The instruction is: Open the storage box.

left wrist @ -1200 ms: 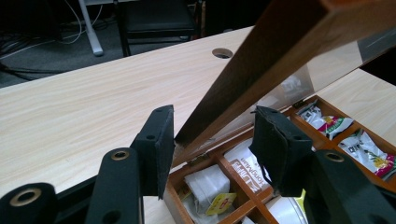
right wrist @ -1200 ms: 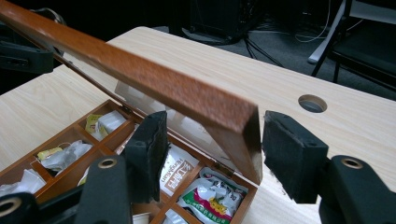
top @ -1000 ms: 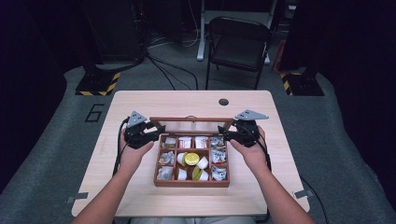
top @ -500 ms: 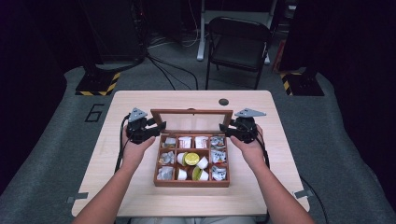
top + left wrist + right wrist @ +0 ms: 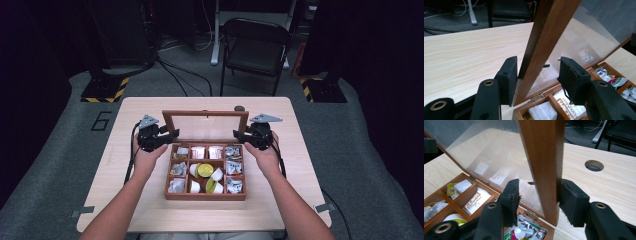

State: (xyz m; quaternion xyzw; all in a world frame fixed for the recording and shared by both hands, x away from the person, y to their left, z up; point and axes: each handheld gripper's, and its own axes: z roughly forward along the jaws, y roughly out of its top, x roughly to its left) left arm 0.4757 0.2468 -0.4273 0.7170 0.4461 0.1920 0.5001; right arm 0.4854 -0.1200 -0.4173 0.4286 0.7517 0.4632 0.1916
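On the table, wooden box of tea bags open at centre, glass lid upright at its back, left gripper loosely straddling one side rail, right gripper clamped on the other.

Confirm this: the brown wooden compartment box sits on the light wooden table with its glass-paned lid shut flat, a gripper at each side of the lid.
Wrong on the lid: the glass-paned lid stands raised above the brown wooden compartment box, as the high view shows. The left gripper and right gripper do flank it.
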